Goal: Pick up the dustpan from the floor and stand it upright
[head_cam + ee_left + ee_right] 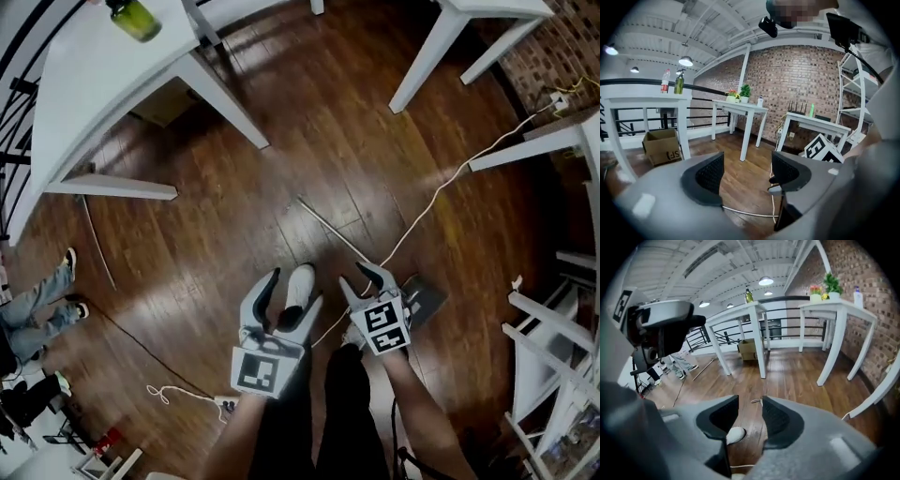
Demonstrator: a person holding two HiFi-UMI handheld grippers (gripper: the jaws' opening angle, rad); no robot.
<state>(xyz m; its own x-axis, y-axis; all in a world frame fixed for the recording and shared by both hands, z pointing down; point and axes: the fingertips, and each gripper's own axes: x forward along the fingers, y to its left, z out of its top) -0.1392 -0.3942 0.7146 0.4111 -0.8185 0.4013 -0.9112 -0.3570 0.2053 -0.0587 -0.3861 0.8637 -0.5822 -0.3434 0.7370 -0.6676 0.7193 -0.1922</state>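
Note:
The dustpan lies on the wooden floor in the head view: a dark grey pan (427, 300) just right of my right gripper, and a thin metal handle (333, 230) running up and left from it. My right gripper (361, 279) hovers over the handle's near end, jaws apart with nothing between them (750, 416). My left gripper (286, 298) is beside it to the left, above a white shoe (300, 281), also open and empty (747, 171). The pan itself is hidden in both gripper views.
A white cable (441, 187) crosses the floor from the right wall to my feet. White tables (103, 84) stand at the back, one bearing a green bottle (134, 19). A white rack (544, 356) is at the right, a bystander's legs (37, 300) at the left, a cardboard box (661, 146) under a table.

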